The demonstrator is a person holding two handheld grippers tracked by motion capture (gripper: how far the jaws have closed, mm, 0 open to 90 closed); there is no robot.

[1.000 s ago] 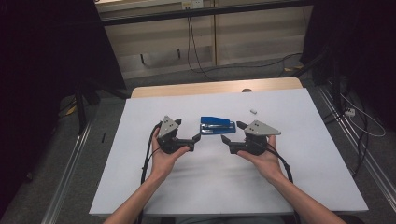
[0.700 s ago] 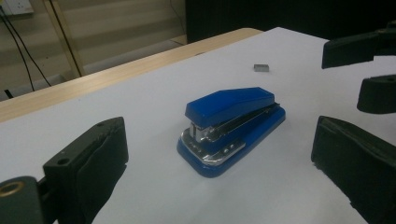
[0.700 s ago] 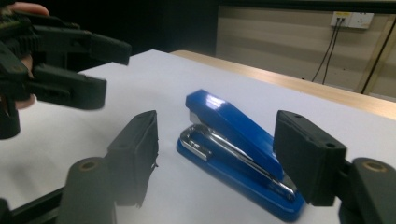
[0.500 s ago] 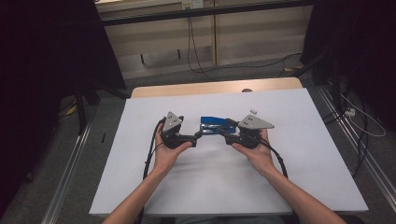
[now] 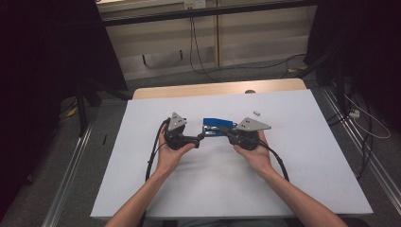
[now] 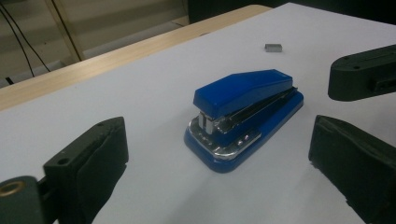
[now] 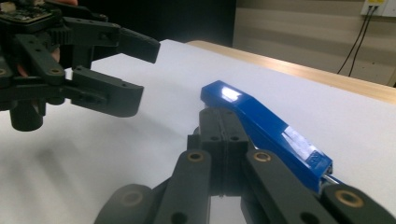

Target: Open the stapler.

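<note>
My desk (image 5: 307, 156) is big and white, with a strip of wood along its far edge. The blue stapler (image 5: 216, 126) sits flat near the middle of the desk, between my two hands. My left gripper (image 5: 202, 137) is wide open. In the left gripper view its two black jaws stand far apart, and the stapler (image 6: 243, 116) lies on the desk a little way in front of them, not touching them. My right gripper (image 5: 226, 135) has just been closing, and now its jaws are pressed together with nothing between them. In the right gripper view the closed tip (image 7: 223, 140) sits just beside the stapler (image 7: 268, 133), close to its side, and I cannot tell if it touches. The stapler's top is down, not lifted. The smallest thing is a little grey block (image 5: 257, 113), maybe a bar of staples, lying well apart from the stapler, farther back on the desk. I think I am at the start of the job, getting both grippers lined up on the stapler. I think my closed right gripper is meant to push or steady it. Next, my left gripper needs to slide forward until the stapler is between its jaws, then squeeze gently so the stapler does not slip away.
</note>
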